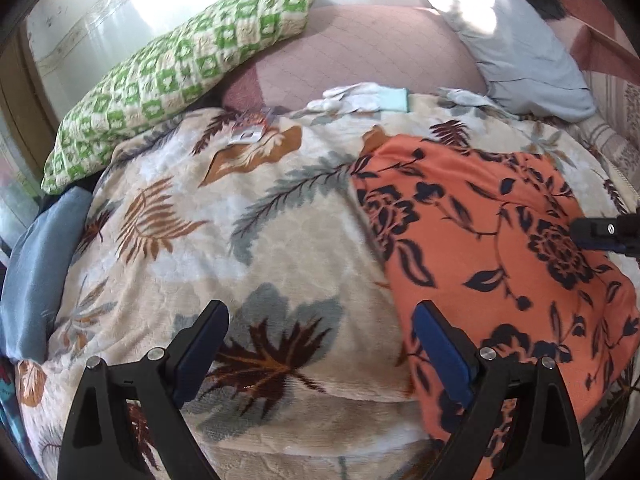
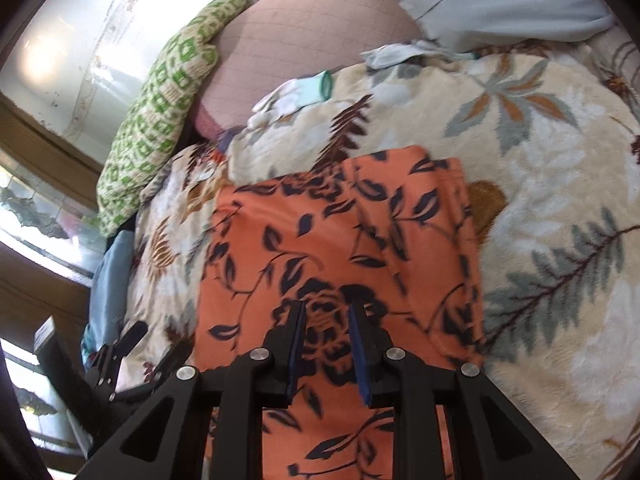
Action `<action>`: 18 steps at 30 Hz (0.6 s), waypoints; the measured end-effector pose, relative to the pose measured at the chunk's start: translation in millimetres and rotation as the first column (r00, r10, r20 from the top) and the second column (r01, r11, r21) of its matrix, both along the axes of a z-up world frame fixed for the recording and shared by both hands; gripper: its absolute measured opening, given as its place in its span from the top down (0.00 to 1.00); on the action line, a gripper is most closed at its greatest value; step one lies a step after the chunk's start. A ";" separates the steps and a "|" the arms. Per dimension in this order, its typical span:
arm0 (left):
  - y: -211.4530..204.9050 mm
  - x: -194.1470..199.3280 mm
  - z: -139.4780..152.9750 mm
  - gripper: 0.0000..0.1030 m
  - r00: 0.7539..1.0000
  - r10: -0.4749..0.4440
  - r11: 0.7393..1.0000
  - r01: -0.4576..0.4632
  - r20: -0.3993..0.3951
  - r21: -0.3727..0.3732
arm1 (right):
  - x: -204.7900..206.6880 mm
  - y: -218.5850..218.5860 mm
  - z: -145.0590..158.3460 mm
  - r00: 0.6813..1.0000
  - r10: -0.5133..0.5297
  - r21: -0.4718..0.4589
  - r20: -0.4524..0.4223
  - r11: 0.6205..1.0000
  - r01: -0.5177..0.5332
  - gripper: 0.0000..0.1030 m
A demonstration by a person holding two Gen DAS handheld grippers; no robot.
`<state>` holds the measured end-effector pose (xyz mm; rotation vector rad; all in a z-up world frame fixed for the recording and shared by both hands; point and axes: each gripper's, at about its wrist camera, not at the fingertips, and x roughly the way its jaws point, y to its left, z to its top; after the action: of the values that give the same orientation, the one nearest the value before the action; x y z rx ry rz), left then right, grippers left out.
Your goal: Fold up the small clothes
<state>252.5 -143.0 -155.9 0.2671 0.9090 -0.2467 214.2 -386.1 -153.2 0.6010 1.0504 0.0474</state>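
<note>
One orange floral garment (image 2: 340, 240) lay flat on the leaf-print blanket (image 1: 240, 240), long axis running approx 6 to 12 o'clock in the right wrist view, far edge toward 12. No containers seen. Left gripper (image 1: 320, 332) hung w/ jaws spread wide, nothing between them, its right finger over the garment's left edge. Right gripper (image 2: 326, 320) sat above the cloth, jaws narrow but gapped; no fabric visibly pinched. One green-checked pillow (image 1: 172, 76) at 10 o'clock, 2 white gloves (image 1: 352, 98) near 12.
</note>
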 end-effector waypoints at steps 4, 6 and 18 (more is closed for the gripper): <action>-8.4 -0.8 -16.1 0.09 1.000 -0.011 0.997 0.011 -0.004 0.080 | 10.1 17.4 -23.2 0.995 0.051 -0.055 -0.085 0.997 -0.055 0.75; -10.1 -3.8 -12.5 0.09 1.000 -0.018 0.996 0.016 0.018 0.092 | 12.0 20.0 -22.9 0.995 0.055 -0.073 -0.088 0.995 -0.062 0.76; -5.2 -2.3 -12.6 0.09 0.999 -0.051 0.995 0.050 0.007 0.082 | 112.5 1.5 -18.9 0.998 0.027 -0.059 -0.058 0.998 -0.031 0.75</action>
<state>250.2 -148.2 -168.5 0.3668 0.9049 -0.2551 326.7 -384.7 -172.1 0.5358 1.1126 0.0245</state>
